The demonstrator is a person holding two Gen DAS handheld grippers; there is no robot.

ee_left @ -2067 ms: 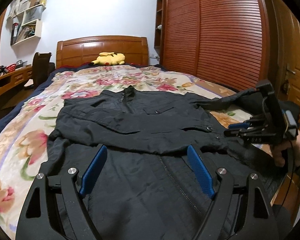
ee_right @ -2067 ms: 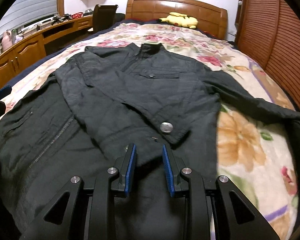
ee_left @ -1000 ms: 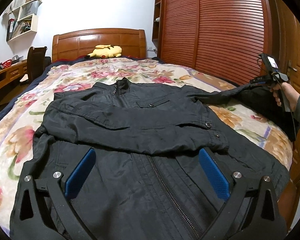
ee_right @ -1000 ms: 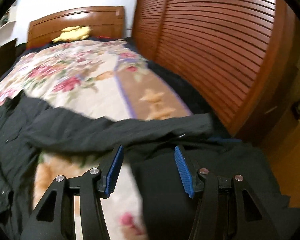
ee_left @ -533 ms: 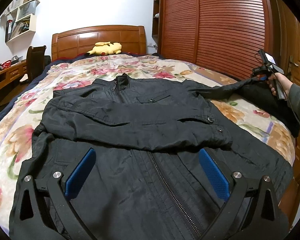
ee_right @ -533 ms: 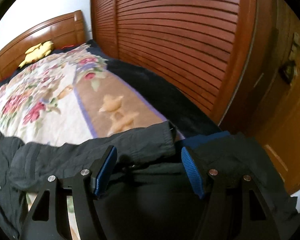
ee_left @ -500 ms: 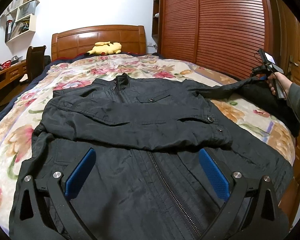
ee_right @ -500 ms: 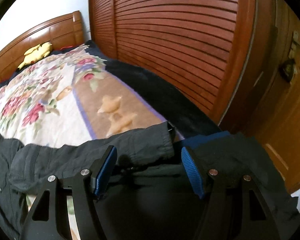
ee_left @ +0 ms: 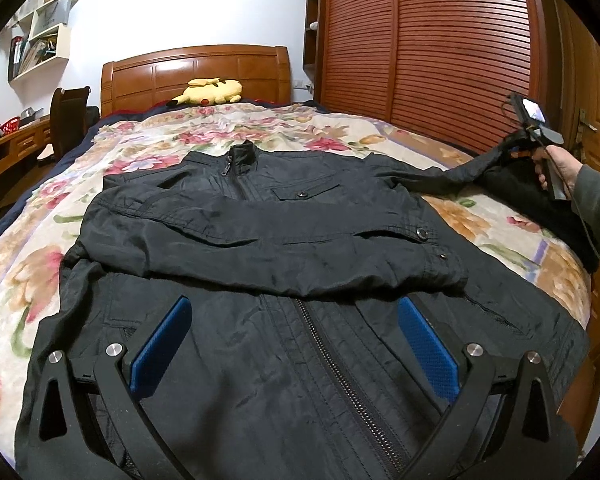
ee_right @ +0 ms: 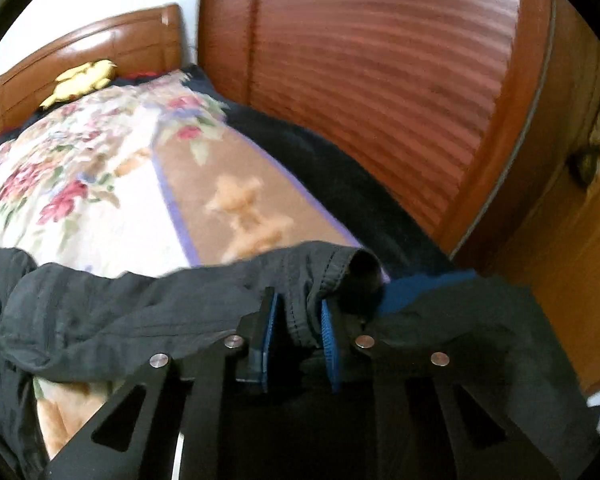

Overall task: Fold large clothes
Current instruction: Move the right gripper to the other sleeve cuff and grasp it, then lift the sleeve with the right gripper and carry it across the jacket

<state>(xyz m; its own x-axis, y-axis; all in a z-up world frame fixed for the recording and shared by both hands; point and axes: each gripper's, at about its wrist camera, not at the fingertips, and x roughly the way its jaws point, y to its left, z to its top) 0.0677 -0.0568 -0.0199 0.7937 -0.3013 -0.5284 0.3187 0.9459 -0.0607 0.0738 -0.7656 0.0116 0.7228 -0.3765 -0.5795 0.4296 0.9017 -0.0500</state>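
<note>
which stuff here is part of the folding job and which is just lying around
In the job:
black jacket
its sleeve, pinched by the right tongs
left tongs, open over the hem

Lying about:
yellow plush toy
chair
wall shelf

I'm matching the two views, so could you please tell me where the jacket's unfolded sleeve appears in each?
Left wrist: sleeve runs from mid-right to the right gripper.
Right wrist: sleeve crosses lower centre, its cuff end shut in that gripper.
Shared landmark: yellow plush at the headboard.
</note>
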